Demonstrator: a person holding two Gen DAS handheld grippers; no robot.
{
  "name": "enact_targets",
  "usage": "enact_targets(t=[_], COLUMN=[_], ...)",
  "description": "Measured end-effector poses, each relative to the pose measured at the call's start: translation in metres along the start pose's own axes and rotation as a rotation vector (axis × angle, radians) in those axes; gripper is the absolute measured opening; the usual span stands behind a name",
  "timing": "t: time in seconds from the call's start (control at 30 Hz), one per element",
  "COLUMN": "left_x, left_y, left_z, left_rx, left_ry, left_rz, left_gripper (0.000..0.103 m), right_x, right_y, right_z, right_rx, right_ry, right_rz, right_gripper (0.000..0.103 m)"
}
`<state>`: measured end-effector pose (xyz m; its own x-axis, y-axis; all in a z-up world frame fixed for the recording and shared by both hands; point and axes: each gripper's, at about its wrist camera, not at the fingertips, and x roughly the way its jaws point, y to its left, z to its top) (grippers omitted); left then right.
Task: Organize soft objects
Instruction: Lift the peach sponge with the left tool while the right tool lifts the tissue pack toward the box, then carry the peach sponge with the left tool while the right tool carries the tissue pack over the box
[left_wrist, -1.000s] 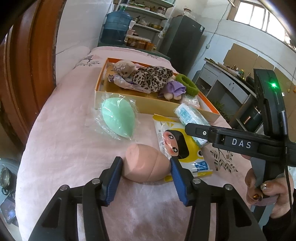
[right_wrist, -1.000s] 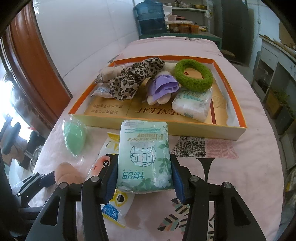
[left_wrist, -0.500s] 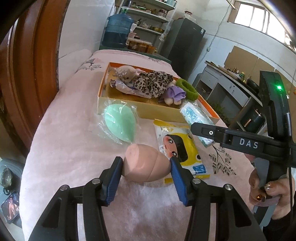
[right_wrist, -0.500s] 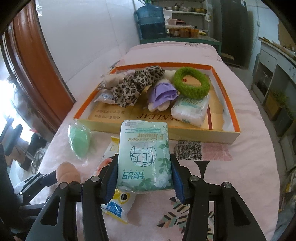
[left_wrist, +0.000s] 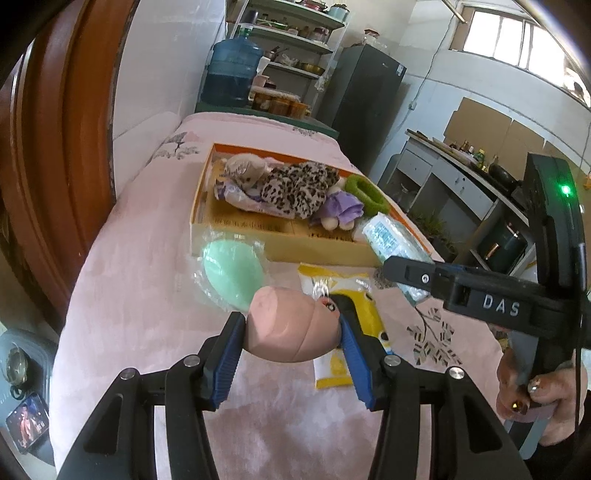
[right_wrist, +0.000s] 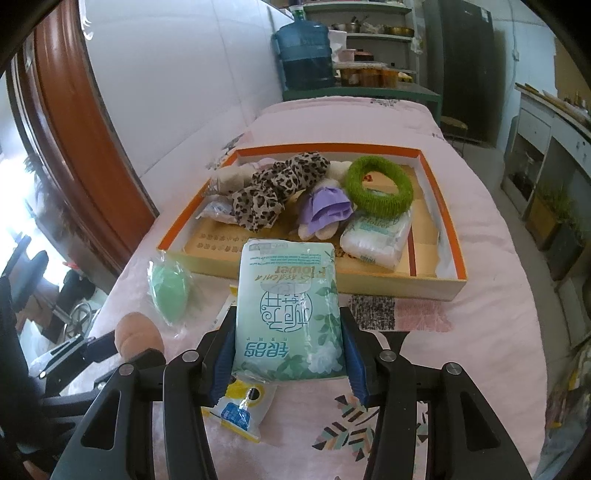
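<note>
My left gripper (left_wrist: 291, 328) is shut on a peach egg-shaped sponge (left_wrist: 291, 330) and holds it above the pink cloth. My right gripper (right_wrist: 290, 328) is shut on a green tissue pack (right_wrist: 288, 310), held above the cloth in front of the orange-rimmed box (right_wrist: 448, 236). In the box lie a leopard-print scrunchie (right_wrist: 277, 188), a green fuzzy ring (right_wrist: 380, 184), a purple plush (right_wrist: 325, 208) and a white tissue pack (right_wrist: 376, 238). A wrapped green sponge (left_wrist: 232, 273) and a yellow packet (left_wrist: 347, 295) lie on the cloth before the box.
The pink cloth (left_wrist: 122, 295) covers the table. A wooden door frame (left_wrist: 55, 147) stands at left. A blue water jug (right_wrist: 304, 55) and shelves are behind the table, a dark fridge (left_wrist: 365, 107) and cabinets to the right.
Both grippers have risen with their loads. The box and the loose items now sit lower and farther off in both views.
</note>
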<state>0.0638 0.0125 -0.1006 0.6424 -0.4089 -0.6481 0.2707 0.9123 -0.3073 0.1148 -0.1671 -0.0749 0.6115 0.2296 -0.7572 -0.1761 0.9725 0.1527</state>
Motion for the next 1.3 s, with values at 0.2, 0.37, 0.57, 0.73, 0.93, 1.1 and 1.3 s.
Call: enact_targets(t=[0.2,0.37,0.57,0.73,0.93,1.1,1.3], left_x=[-0.002,-0.002,-0.001,0.001,0.002,0.004,0.006], left_y=[-0.004,-0.008,-0.014,-0.018,-0.020,-0.022,-0.023], left_z=[0.013,0.024,0.037,0.047,0.059,0.070,0.082], left_rx=[0.011,0.018,0.035,0.045,0.047,0.052,0.053], left_ry=[-0.022,-0.036,-0.052,-0.063,-0.082,-0.094,-0.110], left_rz=[0.001,-0.002,-0.007,-0.009,-0.013,-0.012,-0.017], left_gripper=[0.052,0.052,0.052,0.052,0.052,0.052,0.052], right_x=[-0.003,-0.006,-0.010,-0.010,-0.013,-0.016,-0.018], right_y=[-0.002,-0.004,-0.007,-0.009,-0.012,-0.014,-0.019], right_z=[0.003,0.008,0.014,0.019,0.026,0.035,0.041], right_rx=[-0.002,0.000,0.002,0.003,0.005,0.007,0.008], right_ry=[-0.010,-0.022,-0.034,-0.041,-0.055,-0.074,-0.090], right_rz=[-0.001,-0.005,-0.007,-0.010,-0.014,-0.015,-0.025], right_gripper=[0.052,0.052,0.052,0.052,0.052,0.052,0.052])
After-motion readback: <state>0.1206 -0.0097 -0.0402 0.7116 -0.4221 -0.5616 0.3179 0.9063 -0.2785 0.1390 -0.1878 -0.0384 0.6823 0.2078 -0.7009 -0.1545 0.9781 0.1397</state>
